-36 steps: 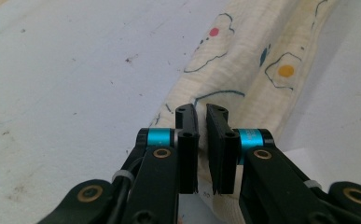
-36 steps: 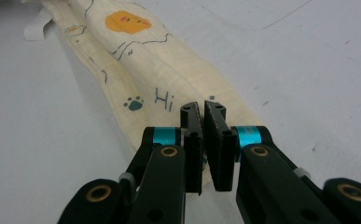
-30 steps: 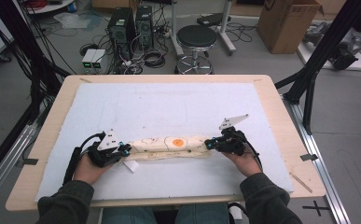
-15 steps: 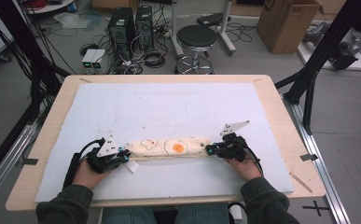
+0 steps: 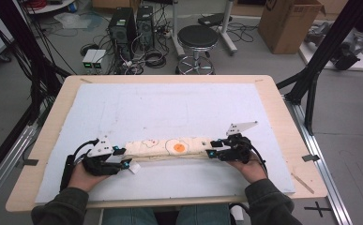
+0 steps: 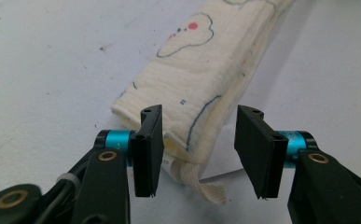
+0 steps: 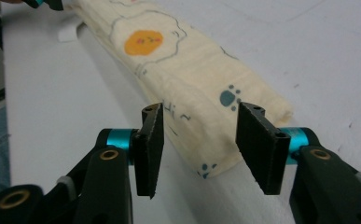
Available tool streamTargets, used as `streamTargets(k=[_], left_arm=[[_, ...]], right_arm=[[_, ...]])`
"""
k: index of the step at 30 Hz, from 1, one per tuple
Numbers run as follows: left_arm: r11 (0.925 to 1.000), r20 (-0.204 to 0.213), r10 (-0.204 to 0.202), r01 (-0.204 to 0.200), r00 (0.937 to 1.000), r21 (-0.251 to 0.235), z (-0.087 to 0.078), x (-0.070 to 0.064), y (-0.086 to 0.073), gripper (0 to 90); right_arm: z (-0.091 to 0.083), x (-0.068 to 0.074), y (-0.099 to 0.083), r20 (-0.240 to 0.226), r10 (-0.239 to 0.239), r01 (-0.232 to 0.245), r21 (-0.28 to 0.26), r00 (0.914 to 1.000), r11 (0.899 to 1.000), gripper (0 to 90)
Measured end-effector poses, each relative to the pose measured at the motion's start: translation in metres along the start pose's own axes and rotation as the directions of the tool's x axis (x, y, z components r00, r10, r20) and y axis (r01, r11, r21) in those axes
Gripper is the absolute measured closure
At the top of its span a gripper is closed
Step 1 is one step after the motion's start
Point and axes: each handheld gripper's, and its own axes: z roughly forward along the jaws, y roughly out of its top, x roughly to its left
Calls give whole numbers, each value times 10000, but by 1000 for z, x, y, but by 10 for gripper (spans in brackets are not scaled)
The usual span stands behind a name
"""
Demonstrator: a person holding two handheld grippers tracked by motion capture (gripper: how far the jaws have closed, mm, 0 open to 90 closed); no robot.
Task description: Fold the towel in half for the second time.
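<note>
A cream cloth (image 5: 170, 147) printed with a fried egg and paw prints lies folded into a long narrow strip on the white mat (image 5: 179, 108). My left gripper (image 5: 123, 161) sits at the strip's left end, open. In the left gripper view its jaws (image 6: 199, 140) straddle the cloth's end (image 6: 197, 79), where a woven loop and a white tag (image 6: 225, 163) stick out. My right gripper (image 5: 212, 153) is at the strip's right end, also open. In the right gripper view its jaws (image 7: 199, 140) stand either side of the cloth (image 7: 187, 79) without pressing it.
The mat covers most of a wooden table (image 5: 282, 122). Beyond the far edge stand a black stool (image 5: 202, 37), computer towers (image 5: 127, 23) with cables, and a cardboard box (image 5: 287, 23). Black frame legs flank both sides.
Both hands and the folded strip have shifted a little toward the near edge of the table. The strip now lies flat between the open jaws.
</note>
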Motion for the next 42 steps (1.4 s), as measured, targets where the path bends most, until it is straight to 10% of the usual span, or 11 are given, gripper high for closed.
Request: streamTargets(k=[8,18,29,42], left_arm=[[9968,67,-168,173,9998,-776,-5,1,16,541],[9995,146,-229,226,9996,236,40,-6,39,868],[9888,127,-140,119,9998,1491,46,-4,25,864],[9885,42,-454,443,9990,1449,41,1,13,859]], right_arm=[[-2,5,24,-206,-138,129,-442,9997,9989,579],[48,15,53,-1174,186,-115,607,9929,9981,853],[65,8,35,-1323,685,-407,2021,9888,9785,862],[31,-8,4,-986,930,-757,1671,9908,9830,843]])
